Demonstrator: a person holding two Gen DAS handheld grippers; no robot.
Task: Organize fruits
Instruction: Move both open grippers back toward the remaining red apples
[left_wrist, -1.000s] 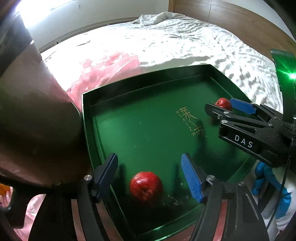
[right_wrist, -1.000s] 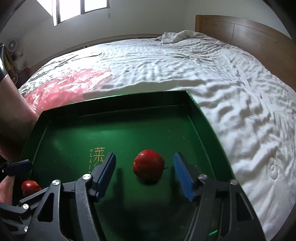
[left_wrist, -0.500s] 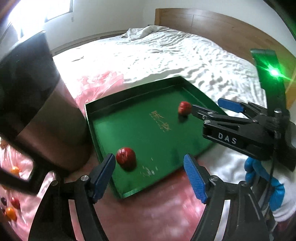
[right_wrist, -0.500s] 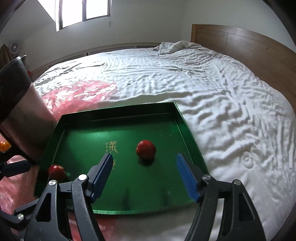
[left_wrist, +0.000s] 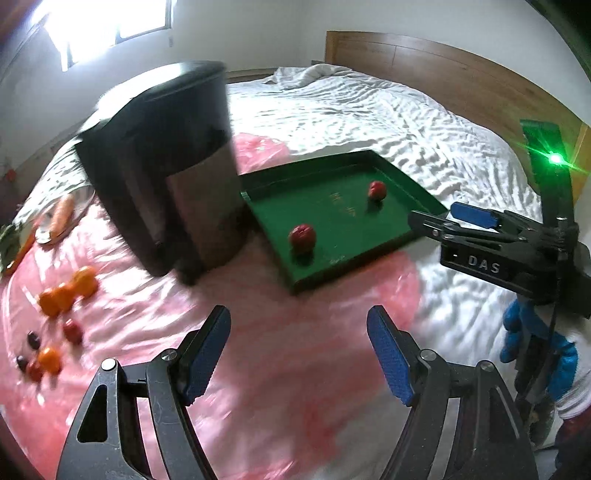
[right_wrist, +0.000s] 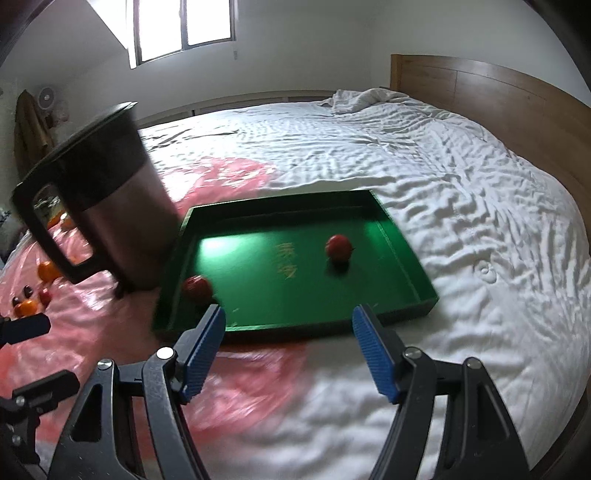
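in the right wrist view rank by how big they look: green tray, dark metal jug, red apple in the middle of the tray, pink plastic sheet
1. pink plastic sheet, though partly hidden
2. green tray
3. dark metal jug, unsure against the tray, since the jug looks nearer the camera
4. red apple, clearly smallest
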